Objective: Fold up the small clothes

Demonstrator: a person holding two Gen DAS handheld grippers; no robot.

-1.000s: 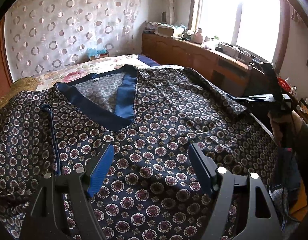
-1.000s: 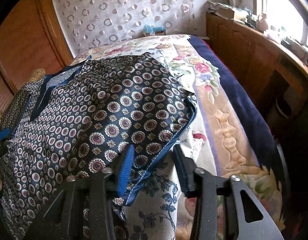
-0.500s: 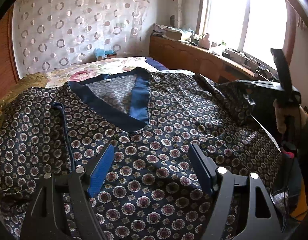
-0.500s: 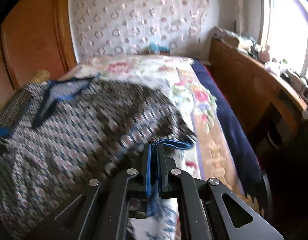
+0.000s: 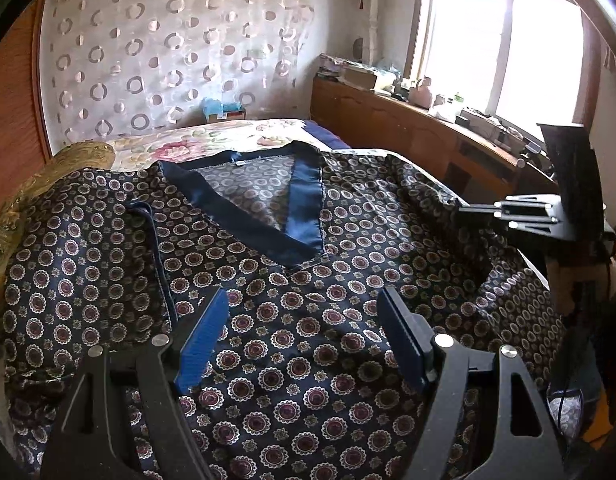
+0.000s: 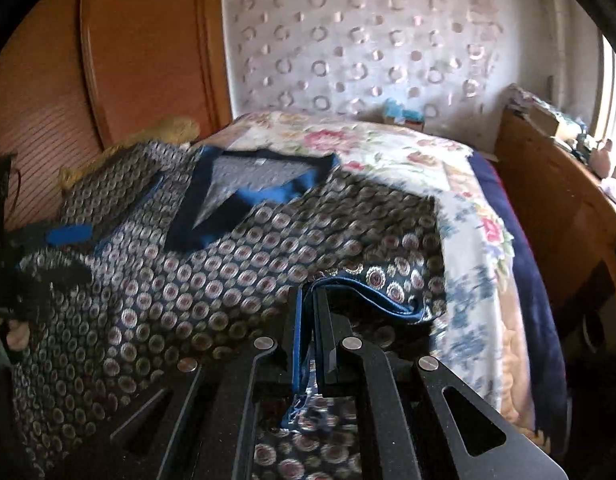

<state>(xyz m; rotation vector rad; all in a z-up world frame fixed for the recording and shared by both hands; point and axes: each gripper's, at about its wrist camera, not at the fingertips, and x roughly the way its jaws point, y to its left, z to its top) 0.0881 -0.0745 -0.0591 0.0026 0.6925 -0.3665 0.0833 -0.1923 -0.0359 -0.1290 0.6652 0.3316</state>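
So the dark navy satin top with the round medallion print and plain blue V-neck trim (image 5: 292, 320) was spread out flat across the bed with the floral bedspread (image 6: 459, 184), neckline pointing away from both tools. The left gripper (image 5: 302, 336) hovered right over the chest of the top, just below the point of the V, with its blue-padded fingers (image 5: 200, 344) spread wide and nothing between them. Fabric filled everything ahead of it and to both sides.

The right gripper (image 6: 309, 320) was clamped tight on the top's blue-piped edge, on the side nearest the wooden cabinet (image 6: 567, 216). You could see the piping pinched between the two black fingers, with a fold of cloth bunched up and lifted just ahead of the tips. From the left camera, that same gripper (image 5: 481, 210) sat off to the right at the garment's edge. Beyond the top, the bedspread ran back to the circle-patterned curtain (image 5: 168, 64). The right view was a bit blurry.
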